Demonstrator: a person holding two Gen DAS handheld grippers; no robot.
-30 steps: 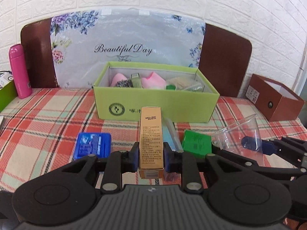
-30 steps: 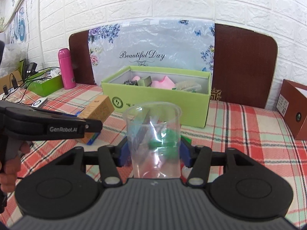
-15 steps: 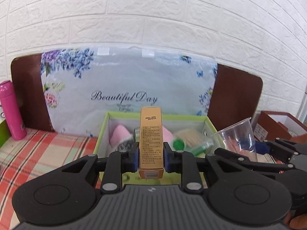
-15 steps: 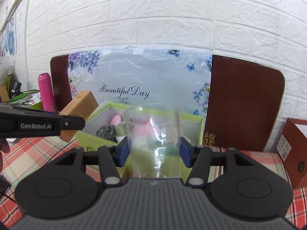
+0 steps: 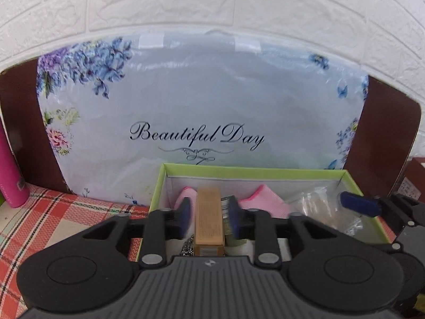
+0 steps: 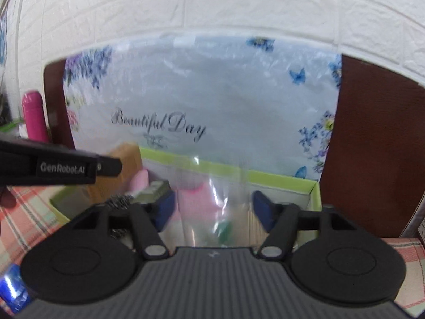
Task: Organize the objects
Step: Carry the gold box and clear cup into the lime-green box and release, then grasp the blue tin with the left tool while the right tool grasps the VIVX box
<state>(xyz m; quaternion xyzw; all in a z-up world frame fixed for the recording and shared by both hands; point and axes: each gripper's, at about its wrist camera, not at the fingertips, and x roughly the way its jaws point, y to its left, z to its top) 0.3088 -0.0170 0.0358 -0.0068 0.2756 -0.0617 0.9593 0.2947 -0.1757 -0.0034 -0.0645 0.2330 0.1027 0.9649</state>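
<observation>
Over the green box (image 5: 255, 172) at lower centre, my left tongs (image 5: 208, 214) have just opened off the tan carton (image 5: 208, 219), upright between the jaws, while my right tongs (image 6: 212, 208) have just spread around the clear cup (image 6: 217, 199).

The right-wrist view is blurred, the clear cup (image 6: 212, 199) a smear; pink bottle (image 5: 9, 170) cut off at nine o'clock.
</observation>
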